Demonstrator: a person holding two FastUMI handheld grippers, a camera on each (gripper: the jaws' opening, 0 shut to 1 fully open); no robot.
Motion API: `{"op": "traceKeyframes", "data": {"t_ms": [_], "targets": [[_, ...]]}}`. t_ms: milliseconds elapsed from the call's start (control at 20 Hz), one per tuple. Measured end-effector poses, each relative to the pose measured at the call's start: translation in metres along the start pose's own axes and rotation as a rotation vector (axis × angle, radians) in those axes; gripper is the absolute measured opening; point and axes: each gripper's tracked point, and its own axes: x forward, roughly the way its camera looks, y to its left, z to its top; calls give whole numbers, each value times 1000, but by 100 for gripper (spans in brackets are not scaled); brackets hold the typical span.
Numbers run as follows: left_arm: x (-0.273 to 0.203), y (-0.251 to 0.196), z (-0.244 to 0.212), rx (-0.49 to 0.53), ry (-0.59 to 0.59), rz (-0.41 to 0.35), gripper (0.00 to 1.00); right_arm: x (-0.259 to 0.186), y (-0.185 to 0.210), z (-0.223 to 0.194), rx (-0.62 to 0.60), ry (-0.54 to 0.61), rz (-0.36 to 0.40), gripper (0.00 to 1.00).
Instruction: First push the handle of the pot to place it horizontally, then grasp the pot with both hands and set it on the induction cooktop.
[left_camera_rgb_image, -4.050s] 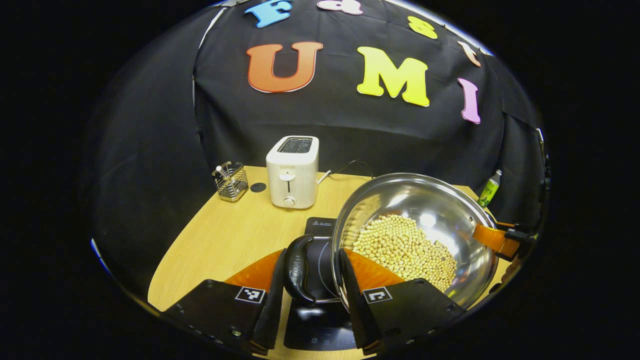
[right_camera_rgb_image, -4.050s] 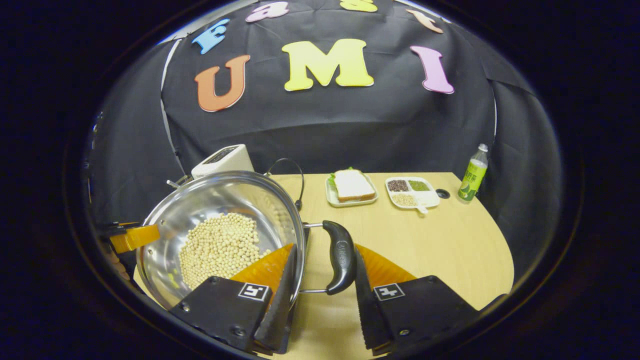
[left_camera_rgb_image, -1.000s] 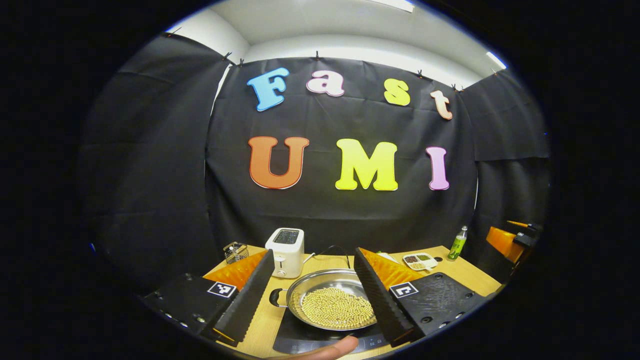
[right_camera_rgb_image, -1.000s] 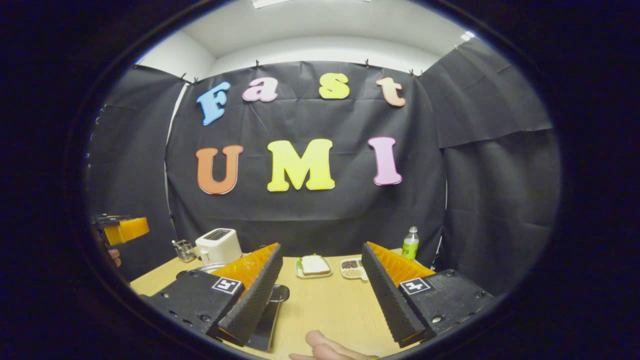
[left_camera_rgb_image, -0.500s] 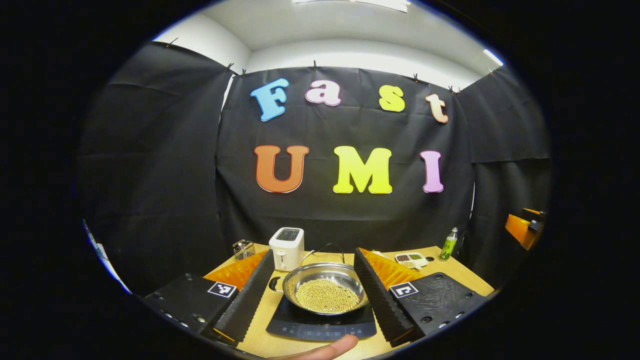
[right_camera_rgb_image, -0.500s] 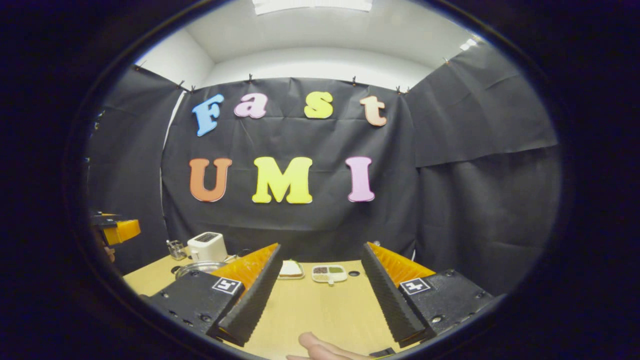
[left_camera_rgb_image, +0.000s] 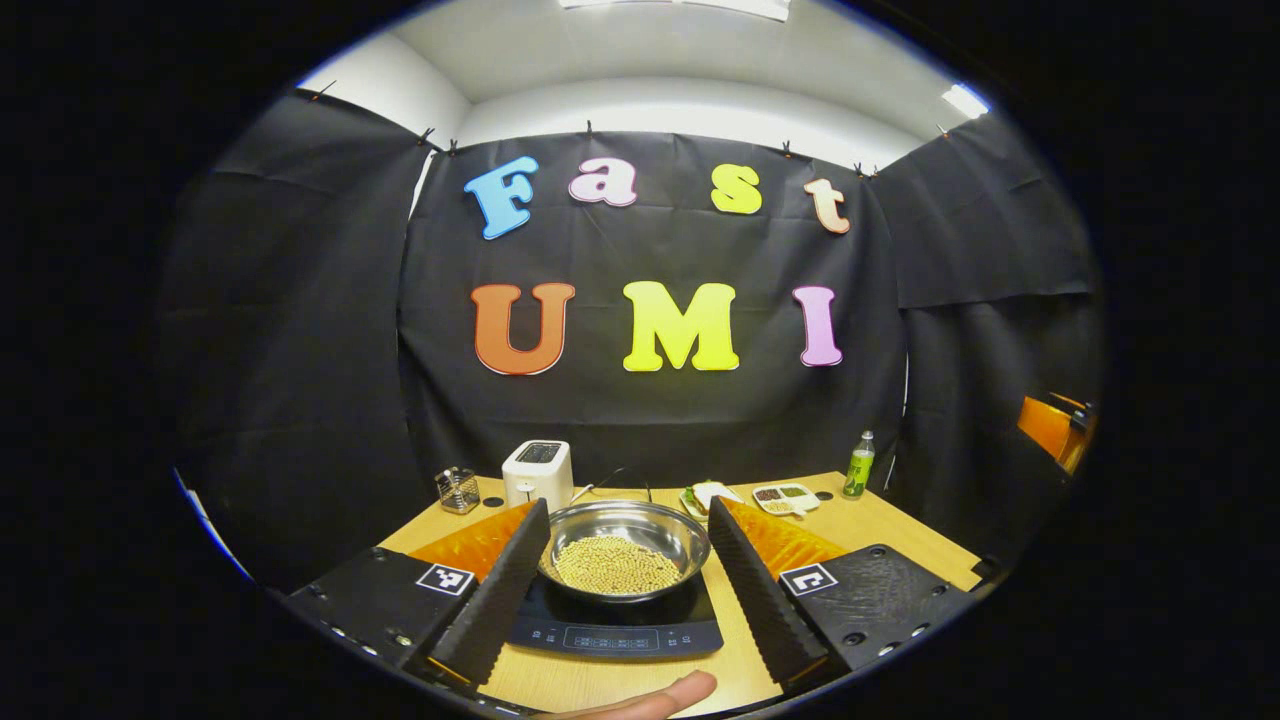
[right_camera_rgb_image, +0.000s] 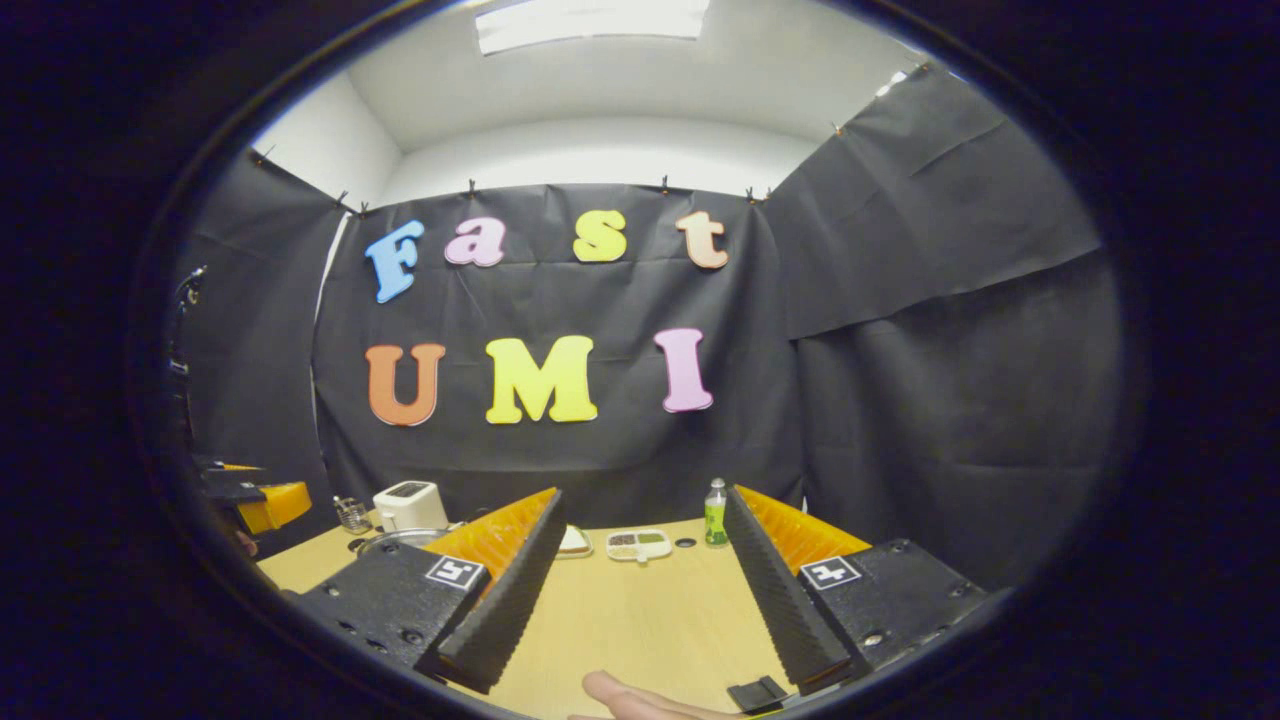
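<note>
Left gripper view. The left gripper (left_camera_rgb_image: 620, 590) occupies the lower centre of the frame with its jaws spread wide and nothing between them. The pot (left_camera_rgb_image: 622, 545) sits on the induction cooktop (left_camera_rgb_image: 615, 630) in the lower centre, framed by the two fingers but apart from both. The placement step appears complete. Risk: the pot is round-bottomed and stands near the front of the cooktop; a return of either gripper toward it could knock its rim and tip or slide it. The pot holds a bed of pale beans (left_camera_rgb_image: 612, 565), which could spill if it is jolted. A fingertip (left_camera_rgb_image: 660, 693) shows at the bottom edge. At mid-frame left stand a wire basket (left_camera_rgb_image: 458, 490) and a toaster (left_camera_rgb_image: 537, 473). To the right of the pot lie a plate with a sandwich (left_camera_rgb_image: 706, 496), a divided tray (left_camera_rgb_image: 786, 497) holding small portions of dark and green grains, and a green bottle (left_camera_rgb_image: 858, 466). The right gripper (left_camera_rgb_image: 1055, 425) shows at the right edge; its jaw state cannot be told there.

Right gripper view. The right gripper (right_camera_rgb_image: 645, 590) sits at lower centre, jaws wide apart and empty, above the bare table (right_camera_rgb_image: 650, 610). The pot's rim shows at lower left, beside the toaster. The divided tray lies centre, the bottle just right of it.
</note>
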Motion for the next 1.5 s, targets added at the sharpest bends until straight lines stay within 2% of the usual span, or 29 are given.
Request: {"op": "traceKeyframes", "data": {"t_ms": [300, 550, 650, 900, 950, 1000, 1050, 1100, 1150, 1200, 1500], "targets": [[-6, 4, -7, -1, -21, 1, 95, 3, -2, -10, 74, 14, -13, 100], [-10, 12, -5, 16, -43, 19, 95, 0, 9, -12, 89, 19, 16, 100], [-11, 9, -9, 15, -38, 5, 95, -1, 15, -12, 88, 21, 36, 96], [-14, 8, -7, 12, -39, -1, 95, -5, 32, -9, 63, 10, 78, 96], [-14, 7, -8, 12, -37, -2, 95, -6, 35, -10, 60, 10, 87, 100], [-14, 7, -8, 13, -38, -1, 95, -7, 38, -11, 58, 13, 96, 96], [-15, 7, -8, 14, -37, 0, 95, -7, 41, -12, 57, 16, 104, 96], [-15, 8, -6, 13, -40, 1, 95, -6, 44, -13, 54, 19, 111, 100], [-16, 8, -5, 10, -43, 0, 95, -6, 45, -14, 51, 21, 115, 100], [-15, 8, -5, 7, -44, -2, 95, -6, 46, -13, 51, 22, 117, 96], [-16, 3, -5, 14, -41, -13, 95, -7, 53, -15, 50, 24, 137, 96]]}}
